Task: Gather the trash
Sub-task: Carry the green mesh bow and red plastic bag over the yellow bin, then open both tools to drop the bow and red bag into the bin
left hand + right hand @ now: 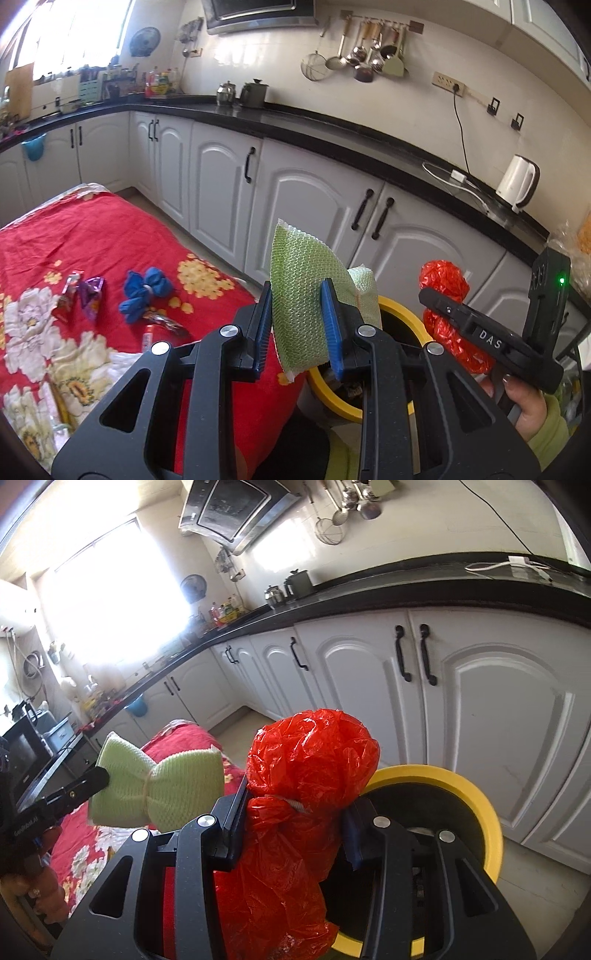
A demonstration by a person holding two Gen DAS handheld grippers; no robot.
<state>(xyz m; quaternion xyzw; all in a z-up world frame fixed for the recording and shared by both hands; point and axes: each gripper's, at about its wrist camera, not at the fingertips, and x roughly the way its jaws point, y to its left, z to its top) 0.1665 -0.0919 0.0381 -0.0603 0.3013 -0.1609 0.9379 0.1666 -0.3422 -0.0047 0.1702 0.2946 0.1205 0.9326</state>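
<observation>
Two bundles in hand, both carried toward one landmark: the round bin with the yellow rim and black inside (476, 805).

Item one: we hold a pale green mesh cloth tied at its middle into a bow shape (301, 295) in the left tongs (297, 325), the blue pads clenched on one lobe. It hangs over the near edge of the bin's rim.

Item two: we hold a crumpled red plastic bag knotted with a white tie (306, 775) in the right tongs (291, 819), gripped at its waist. It sits just before the bin's mouth, partly over the rim.

Remaining stock, well to the side of the bin on the red flowered worktop cloth (92, 229): a blue tied bundle (142, 291) and small foil wrappers (90, 295).

Handling note, as we judge it: we should bring each bundle fully over the black opening before letting go, one at a time, so neither catches on the rim or on the other tongs.
</observation>
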